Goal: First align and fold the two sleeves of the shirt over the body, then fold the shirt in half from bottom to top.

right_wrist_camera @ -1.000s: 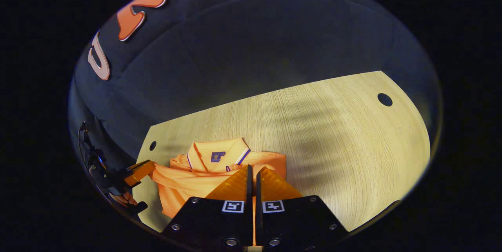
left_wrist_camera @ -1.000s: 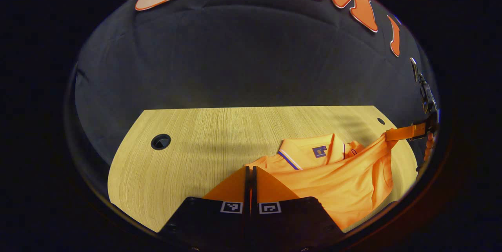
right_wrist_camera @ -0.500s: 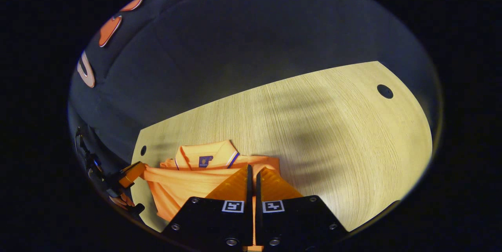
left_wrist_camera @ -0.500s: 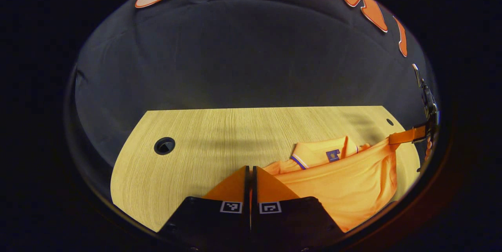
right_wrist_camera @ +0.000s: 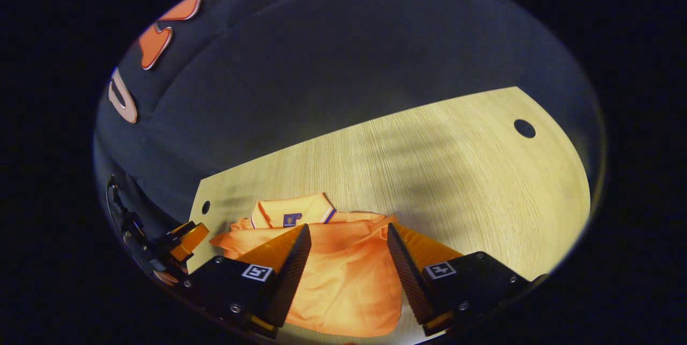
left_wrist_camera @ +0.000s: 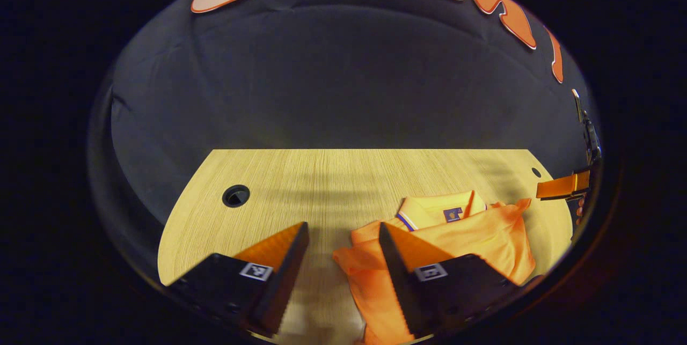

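Note:
An orange polo shirt (left_wrist_camera: 483, 235) lies on the wooden table (left_wrist_camera: 322, 173), its lower half folded up over the body and the collar (left_wrist_camera: 437, 210) showing at the far side. My left gripper (left_wrist_camera: 342, 225) is open just above the table, with the shirt's left edge at its right finger. In the right gripper view the shirt (right_wrist_camera: 343, 275) lies below and between the fingers of my right gripper (right_wrist_camera: 349, 227), which is open and holds nothing. The right gripper (left_wrist_camera: 561, 188) also shows far right in the left gripper view, and the left gripper (right_wrist_camera: 185, 240) far left in the right gripper view.
The table has a round cable hole (left_wrist_camera: 235, 195) at the left and a smaller one (left_wrist_camera: 535, 172) at the right; the right gripper view shows a hole (right_wrist_camera: 524, 128) too. The booth's black cloth wall stands behind the table's far edge.
Both grippers were shut on the shirt's hem, holding it stretched above the table; both have opened and the hem has dropped onto the shirt near the collar.

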Action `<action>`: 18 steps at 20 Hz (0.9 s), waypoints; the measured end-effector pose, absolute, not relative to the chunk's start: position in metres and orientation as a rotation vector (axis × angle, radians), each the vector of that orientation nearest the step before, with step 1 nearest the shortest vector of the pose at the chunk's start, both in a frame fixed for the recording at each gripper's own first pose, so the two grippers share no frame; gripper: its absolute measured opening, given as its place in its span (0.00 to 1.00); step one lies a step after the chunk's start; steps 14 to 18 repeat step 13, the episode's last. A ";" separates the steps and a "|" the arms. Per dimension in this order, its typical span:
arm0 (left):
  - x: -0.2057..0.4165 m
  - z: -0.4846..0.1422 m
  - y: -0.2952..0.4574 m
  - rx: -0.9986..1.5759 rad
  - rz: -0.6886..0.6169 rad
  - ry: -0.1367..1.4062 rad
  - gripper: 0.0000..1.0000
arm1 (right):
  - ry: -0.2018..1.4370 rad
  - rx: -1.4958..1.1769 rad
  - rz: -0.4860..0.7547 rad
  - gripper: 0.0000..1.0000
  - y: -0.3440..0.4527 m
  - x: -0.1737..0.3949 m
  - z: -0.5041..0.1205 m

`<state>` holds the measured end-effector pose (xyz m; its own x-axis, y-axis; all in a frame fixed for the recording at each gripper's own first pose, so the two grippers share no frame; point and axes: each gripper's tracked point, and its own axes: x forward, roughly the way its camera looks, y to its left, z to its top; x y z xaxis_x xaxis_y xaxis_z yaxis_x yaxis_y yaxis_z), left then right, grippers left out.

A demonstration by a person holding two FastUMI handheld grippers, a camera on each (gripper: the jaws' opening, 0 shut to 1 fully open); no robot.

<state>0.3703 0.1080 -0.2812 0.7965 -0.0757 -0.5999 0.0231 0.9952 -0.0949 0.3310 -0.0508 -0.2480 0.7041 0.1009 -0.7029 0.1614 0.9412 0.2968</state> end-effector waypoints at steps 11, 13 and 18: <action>0.284 -0.208 0.088 -0.093 -0.053 0.516 0.99 | 0.594 0.150 0.012 0.96 -0.030 0.257 -0.178; 0.266 -0.187 0.085 -0.102 -0.054 0.471 0.99 | 0.549 0.121 0.008 0.96 -0.028 0.244 -0.165; 0.266 -0.187 0.085 -0.102 -0.054 0.471 0.99 | 0.549 0.121 0.008 0.96 -0.028 0.244 -0.165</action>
